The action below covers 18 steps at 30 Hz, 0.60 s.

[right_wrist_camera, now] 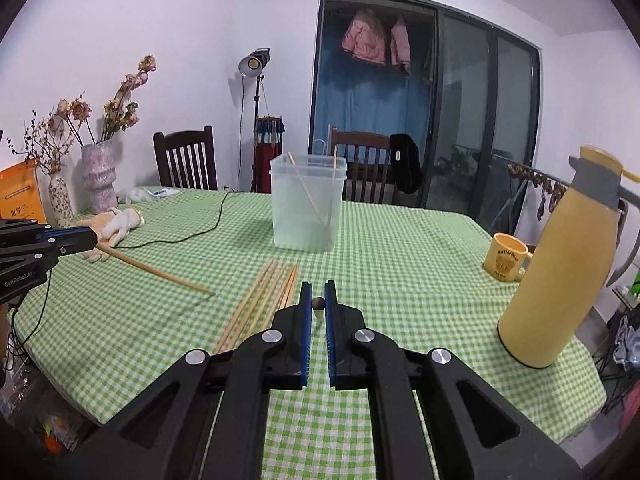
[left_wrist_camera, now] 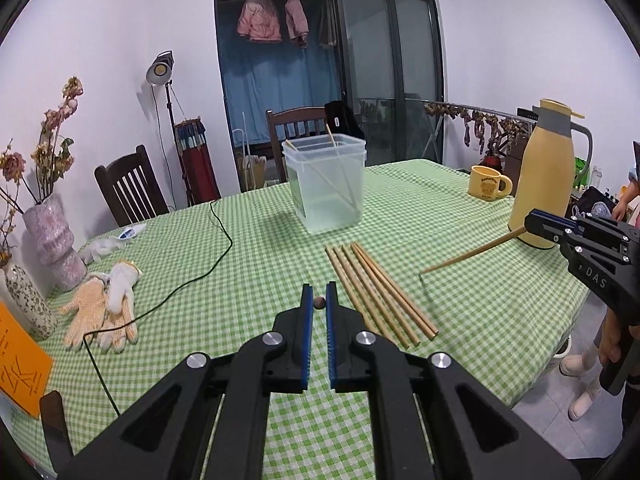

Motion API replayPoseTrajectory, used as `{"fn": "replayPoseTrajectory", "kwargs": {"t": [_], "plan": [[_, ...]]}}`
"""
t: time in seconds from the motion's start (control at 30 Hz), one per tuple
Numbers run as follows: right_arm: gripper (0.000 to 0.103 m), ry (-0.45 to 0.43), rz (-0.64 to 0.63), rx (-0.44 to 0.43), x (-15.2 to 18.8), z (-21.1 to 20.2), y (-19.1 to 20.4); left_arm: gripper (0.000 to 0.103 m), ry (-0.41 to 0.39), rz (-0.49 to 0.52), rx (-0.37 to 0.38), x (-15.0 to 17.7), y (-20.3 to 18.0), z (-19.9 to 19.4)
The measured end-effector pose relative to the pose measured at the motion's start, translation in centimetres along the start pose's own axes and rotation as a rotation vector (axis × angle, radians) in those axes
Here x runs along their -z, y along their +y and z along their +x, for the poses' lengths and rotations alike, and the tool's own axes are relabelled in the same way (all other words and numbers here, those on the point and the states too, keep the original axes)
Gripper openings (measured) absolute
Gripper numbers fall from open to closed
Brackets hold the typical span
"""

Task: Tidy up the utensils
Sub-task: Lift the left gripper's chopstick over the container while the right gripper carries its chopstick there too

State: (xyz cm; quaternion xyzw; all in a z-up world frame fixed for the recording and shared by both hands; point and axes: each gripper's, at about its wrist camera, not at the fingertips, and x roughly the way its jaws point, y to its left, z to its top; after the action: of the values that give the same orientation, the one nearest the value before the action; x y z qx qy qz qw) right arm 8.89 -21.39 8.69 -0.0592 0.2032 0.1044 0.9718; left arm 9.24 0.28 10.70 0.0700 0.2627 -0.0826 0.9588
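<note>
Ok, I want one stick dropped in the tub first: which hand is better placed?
Left, but barely. The left gripper and right gripper each grip a chopstick, with the tub straight ahead; the tub looks slightly nearer in the left view.

left gripper pinches a chopstick end-on above the checked tablecloth, loose chopsticks beside it.

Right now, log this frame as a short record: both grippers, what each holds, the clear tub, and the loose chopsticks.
left gripper: shut on first wooden chopstick
right gripper: shut on second wooden chopstick
clear plastic tub: upright, two thin sticks leaning inside
loose wooden chopsticks: lying side by side on the green checked tablecloth, nearer the grippers than the tub
</note>
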Motion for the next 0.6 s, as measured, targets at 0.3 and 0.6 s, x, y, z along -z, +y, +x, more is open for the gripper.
{"fn": "replayPoseTrajectory", "kwargs": {"t": [0.3, 0.6], "plan": [[0.006, -0.039, -0.022, -0.002, -2.4, -0.7, -0.6, 0.003, -0.031, 0.022, 0.027, -2.5, 0.8, -1.0], [0.006, 0.003, 0.009, -0.077, -5.5, 2.5, -2.1, 0.003, 0.0, 0.047, 0.123, -6.9, 1.6, 2.1]]}}
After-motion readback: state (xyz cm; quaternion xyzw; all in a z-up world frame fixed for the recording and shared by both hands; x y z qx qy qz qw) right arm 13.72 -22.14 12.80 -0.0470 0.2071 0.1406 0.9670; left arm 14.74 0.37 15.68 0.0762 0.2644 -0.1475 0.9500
